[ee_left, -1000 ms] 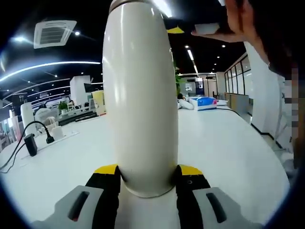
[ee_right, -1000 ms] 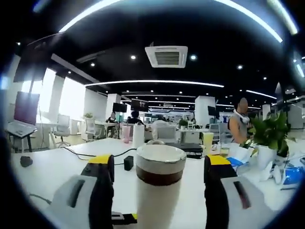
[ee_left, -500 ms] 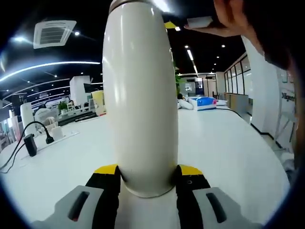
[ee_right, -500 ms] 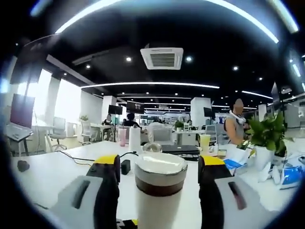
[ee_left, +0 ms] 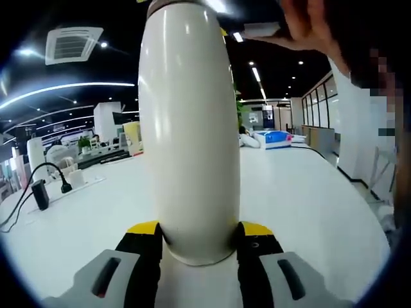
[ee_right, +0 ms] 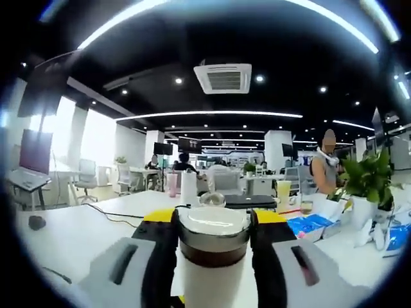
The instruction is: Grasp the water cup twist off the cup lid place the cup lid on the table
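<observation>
In the left gripper view, my left gripper (ee_left: 198, 239) has its jaws closed against the base of the cup (ee_left: 188, 128), one yellow-tipped jaw on each side of the cream body, both touching it. The cup stands upright on the white table (ee_left: 308, 192) and rises up through the middle of the view. At the top right, a hand (ee_left: 308, 25) reaches in near the cup's upper end; I cannot tell what it holds. Off to the left on the table lies a black cable (ee_left: 38, 186) with a plug block.

In the right gripper view, my right gripper (ee_right: 213, 221) looks at the cup from higher up. Its jaws are drawn in tight against the lid (ee_right: 213, 232), a pale top over a metal band with a dark brown ring below. Both jaws touch the sides of the lid, so I read this as a grip on it. The lid sits on the cup, whose cream body shows below it.

Beyond the lid, the table carries a laptop (ee_right: 250, 200), a yellow drink (ee_right: 282, 190), and a green plant (ee_right: 366, 183) at the right. A person (ee_right: 324, 168) stands in the background near the plant.
</observation>
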A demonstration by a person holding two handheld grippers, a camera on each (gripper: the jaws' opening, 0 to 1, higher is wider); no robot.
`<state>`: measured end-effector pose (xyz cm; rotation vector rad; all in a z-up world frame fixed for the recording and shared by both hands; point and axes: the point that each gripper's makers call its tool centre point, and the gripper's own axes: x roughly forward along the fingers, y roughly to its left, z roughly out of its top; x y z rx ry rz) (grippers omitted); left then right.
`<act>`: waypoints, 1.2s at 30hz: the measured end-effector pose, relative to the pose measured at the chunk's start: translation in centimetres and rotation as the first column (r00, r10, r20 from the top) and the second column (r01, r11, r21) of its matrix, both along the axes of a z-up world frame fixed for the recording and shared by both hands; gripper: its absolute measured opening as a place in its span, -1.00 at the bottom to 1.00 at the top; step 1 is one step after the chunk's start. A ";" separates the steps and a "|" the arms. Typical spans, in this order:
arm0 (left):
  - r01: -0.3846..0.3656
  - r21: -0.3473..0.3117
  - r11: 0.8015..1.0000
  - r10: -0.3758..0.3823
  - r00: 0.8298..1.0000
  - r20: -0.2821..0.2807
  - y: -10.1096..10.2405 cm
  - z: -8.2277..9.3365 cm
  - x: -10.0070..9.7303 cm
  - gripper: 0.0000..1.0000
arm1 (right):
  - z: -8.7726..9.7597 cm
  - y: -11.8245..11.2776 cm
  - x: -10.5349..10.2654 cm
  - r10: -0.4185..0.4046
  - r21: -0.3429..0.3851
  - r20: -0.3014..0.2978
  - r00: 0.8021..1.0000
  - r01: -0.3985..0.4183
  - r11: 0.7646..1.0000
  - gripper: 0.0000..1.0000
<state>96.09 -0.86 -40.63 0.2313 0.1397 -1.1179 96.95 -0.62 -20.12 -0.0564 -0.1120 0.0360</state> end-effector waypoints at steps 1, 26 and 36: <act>0.000 0.000 1.000 0.000 1.000 0.000 0.0 0.0 0.0 -0.06 | -0.1 0.0 -0.2 0.009 -0.005 0.000 1.000 -0.009 1.000 -0.07; -0.007 -0.001 1.000 0.007 1.000 0.005 0.0 0.0 0.0 -0.07 | -0.1 1.0 0.1 0.472 0.035 0.003 0.881 -0.472 0.881 -0.09; 0.001 0.002 1.000 -0.001 1.000 0.013 -0.1 -0.2 -0.2 -0.07 | -0.3 0.9 -0.7 0.614 0.066 0.007 0.789 -0.613 0.787 -0.09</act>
